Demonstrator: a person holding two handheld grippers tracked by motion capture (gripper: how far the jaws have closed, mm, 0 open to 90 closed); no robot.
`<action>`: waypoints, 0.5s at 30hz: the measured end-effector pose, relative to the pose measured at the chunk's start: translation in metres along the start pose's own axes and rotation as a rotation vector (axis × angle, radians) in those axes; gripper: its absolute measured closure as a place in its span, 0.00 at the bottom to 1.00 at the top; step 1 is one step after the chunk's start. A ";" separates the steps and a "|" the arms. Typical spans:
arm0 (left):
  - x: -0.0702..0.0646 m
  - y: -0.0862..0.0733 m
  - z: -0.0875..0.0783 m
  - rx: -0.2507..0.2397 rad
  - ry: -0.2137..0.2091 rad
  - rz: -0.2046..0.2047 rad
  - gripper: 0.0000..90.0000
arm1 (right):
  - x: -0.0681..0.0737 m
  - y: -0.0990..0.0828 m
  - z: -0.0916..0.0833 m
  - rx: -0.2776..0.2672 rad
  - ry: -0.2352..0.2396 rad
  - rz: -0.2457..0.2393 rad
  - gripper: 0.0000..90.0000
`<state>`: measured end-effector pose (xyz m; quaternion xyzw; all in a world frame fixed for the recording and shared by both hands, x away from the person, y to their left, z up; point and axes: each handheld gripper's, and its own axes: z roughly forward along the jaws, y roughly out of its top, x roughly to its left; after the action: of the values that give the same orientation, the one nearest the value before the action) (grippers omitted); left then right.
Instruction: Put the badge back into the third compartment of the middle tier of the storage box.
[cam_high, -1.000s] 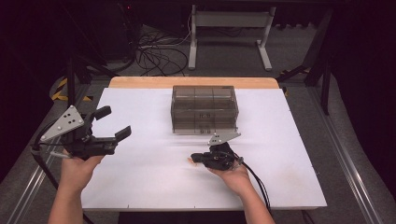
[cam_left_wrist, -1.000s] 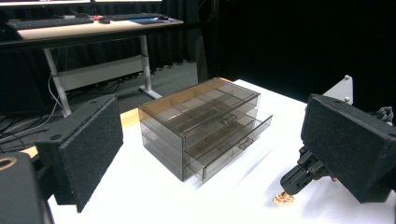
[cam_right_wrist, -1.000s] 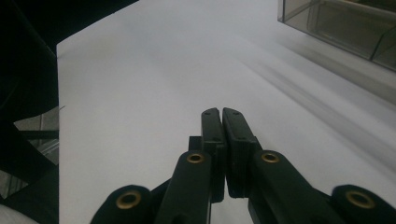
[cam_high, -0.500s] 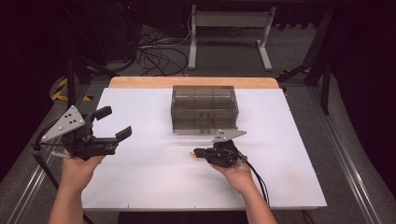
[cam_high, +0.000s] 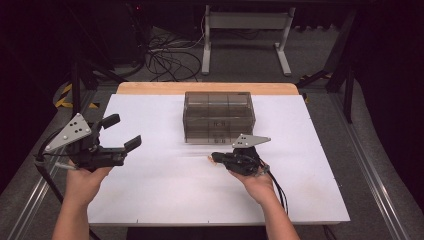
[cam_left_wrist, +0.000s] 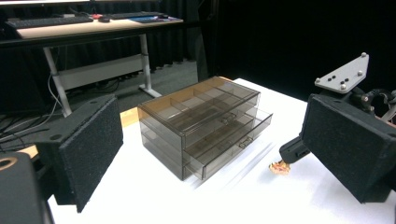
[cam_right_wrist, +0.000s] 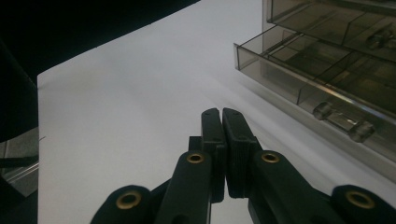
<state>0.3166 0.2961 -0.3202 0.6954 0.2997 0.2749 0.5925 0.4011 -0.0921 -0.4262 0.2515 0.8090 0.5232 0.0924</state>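
- Step in hand, as a judgement: the right gripper (cam_high: 216, 159) is carrying a small tan item (cam_left_wrist: 279, 167) toward the smoky clear drawer organiser (cam_high: 219, 116), and stowing the item appears to be the work under way.
- Location of the organiser: it stands upright at the centre of the white surface (cam_high: 150, 200), toward the far edge. In the left gripper view its lower drawer (cam_left_wrist: 229, 142) stands pulled partly out of the body; the upper drawer looks closed.
- Location of the item: it sits at the tip of the right gripper, low over the surface and just in front of the organiser. What the item is cannot be told; it is too small and blurred.
- Right gripper state: jaws fully together, pads face to face in the right gripper view. The item appears pinched at the tips, though contact cannot be confirmed there.
- Left gripper (cam_high: 119, 135) state: jaws spread wide, nothing between the pads (cam_left_wrist: 88, 149). It hovers above the left edge of the surface, well apart from the organiser, aimed toward it.
- Next move calls for: raising the right gripper tip over the front wall of the open drawer, centring it above a compartment, then parting the jaws.
- Caution: the drawer walls are thin and clear, so approach slowly. The left gripper may be needed to steady the organiser.
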 end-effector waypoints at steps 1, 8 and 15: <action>0.000 0.000 0.000 -0.001 0.000 -0.004 0.07 | -0.001 0.001 -0.001 -0.005 -0.003 0.001 0.99; 0.000 0.000 0.001 0.002 -0.001 0.000 0.07 | -0.004 0.007 -0.006 -0.031 -0.034 -0.008 0.98; -0.001 -0.001 0.002 0.005 0.001 -0.001 0.07 | -0.007 0.011 -0.009 -0.049 -0.060 -0.014 0.98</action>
<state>0.3173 0.2945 -0.3213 0.6965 0.3010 0.2739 0.5910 0.4074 -0.0992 -0.4134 0.2590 0.7947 0.5343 0.1265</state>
